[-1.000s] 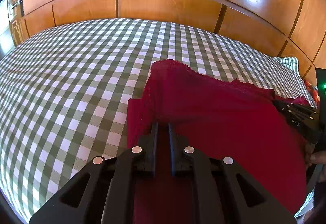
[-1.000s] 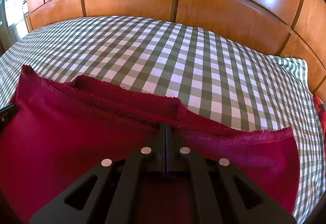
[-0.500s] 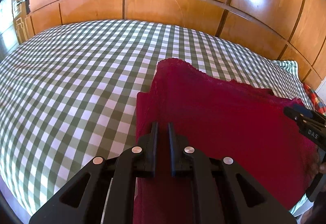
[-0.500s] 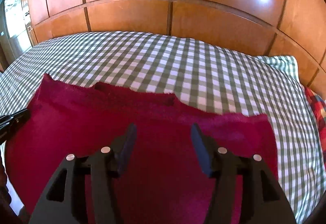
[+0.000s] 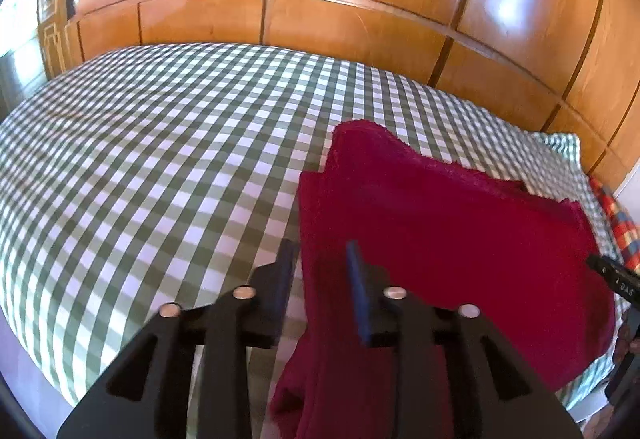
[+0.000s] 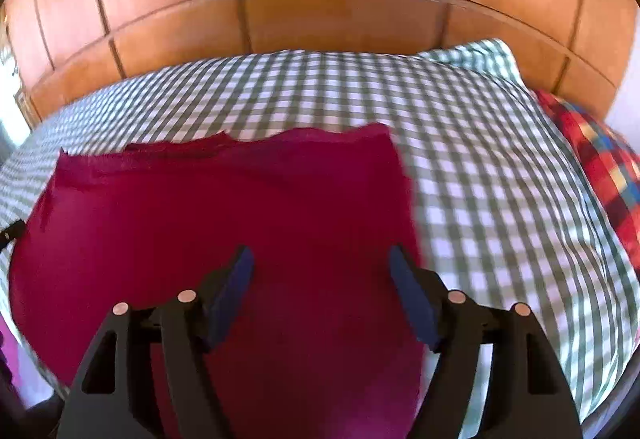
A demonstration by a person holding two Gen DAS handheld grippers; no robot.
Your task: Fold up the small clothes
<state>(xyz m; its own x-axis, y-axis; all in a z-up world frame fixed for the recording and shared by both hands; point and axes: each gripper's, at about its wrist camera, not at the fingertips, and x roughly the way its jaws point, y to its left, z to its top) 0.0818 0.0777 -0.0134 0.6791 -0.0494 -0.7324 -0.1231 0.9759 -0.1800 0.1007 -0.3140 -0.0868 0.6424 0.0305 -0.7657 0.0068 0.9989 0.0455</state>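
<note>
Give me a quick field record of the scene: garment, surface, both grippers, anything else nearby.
garment: red cloth, folded over, lying flat with its near edge hanging over the bed's edge
surface: green-and-white checked bedsheet
left gripper: open, jaws have just been opening, the cloth's left edge between them, pads not pressing
right gripper: open wide, jaws have just been opening, above the cloth, holding nothing
backdrop: wooden panelled wall
nearby: multicoloured plaid fabric at the bed's right side
</note>
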